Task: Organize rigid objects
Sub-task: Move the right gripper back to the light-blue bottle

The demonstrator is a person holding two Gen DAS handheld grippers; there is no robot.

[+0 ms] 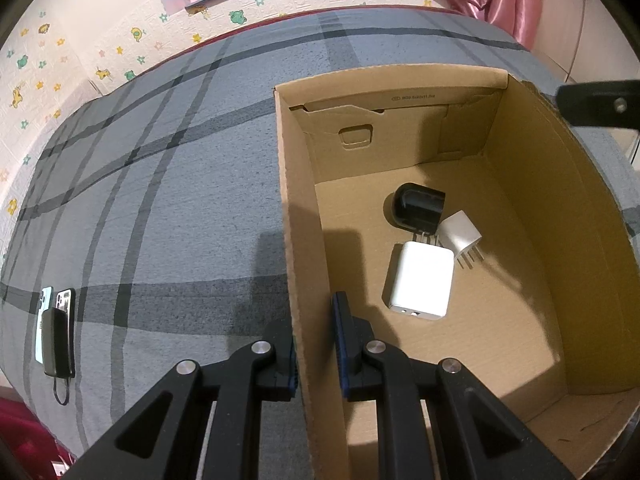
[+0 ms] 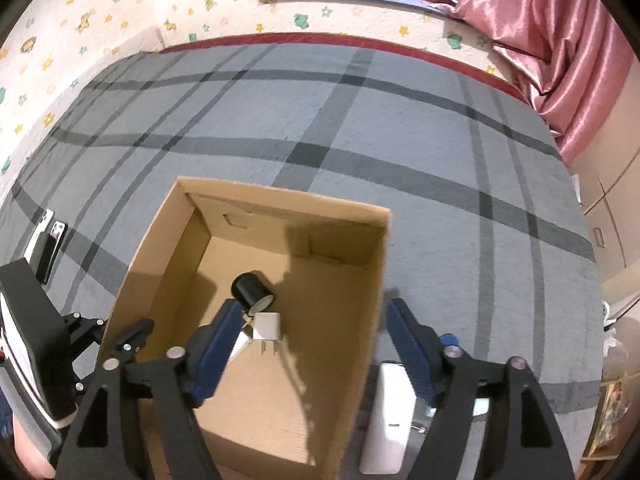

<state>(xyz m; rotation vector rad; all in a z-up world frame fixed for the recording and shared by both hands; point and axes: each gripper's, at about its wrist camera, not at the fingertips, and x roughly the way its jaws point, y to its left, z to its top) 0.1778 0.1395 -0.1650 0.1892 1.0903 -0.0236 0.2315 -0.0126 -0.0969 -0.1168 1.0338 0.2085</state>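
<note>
An open cardboard box (image 1: pixel 532 208) stands on a grey plaid bed. On its floor lie a black round charger (image 1: pixel 418 210), a small white plug adapter (image 1: pixel 460 236) and a larger white charger block (image 1: pixel 420 280). My left gripper (image 1: pixel 316 344) is shut on the box's left wall, one finger outside and one inside. My right gripper (image 2: pixel 310 312) hangs open above the box (image 2: pixel 380 280), with nothing held between its blue pads. Below it are the black charger (image 2: pixel 250 290) and the small adapter (image 2: pixel 269 328). Its left finger hides most of the larger block.
A white power bank (image 2: pixel 386 420) lies on the bed just right of the box, under my right finger. Two phones and a black power bank with a cable (image 1: pixel 56 328) lie at the bed's left edge. A wall, a window and a pink curtain (image 2: pixel 540 40) stand beyond the bed.
</note>
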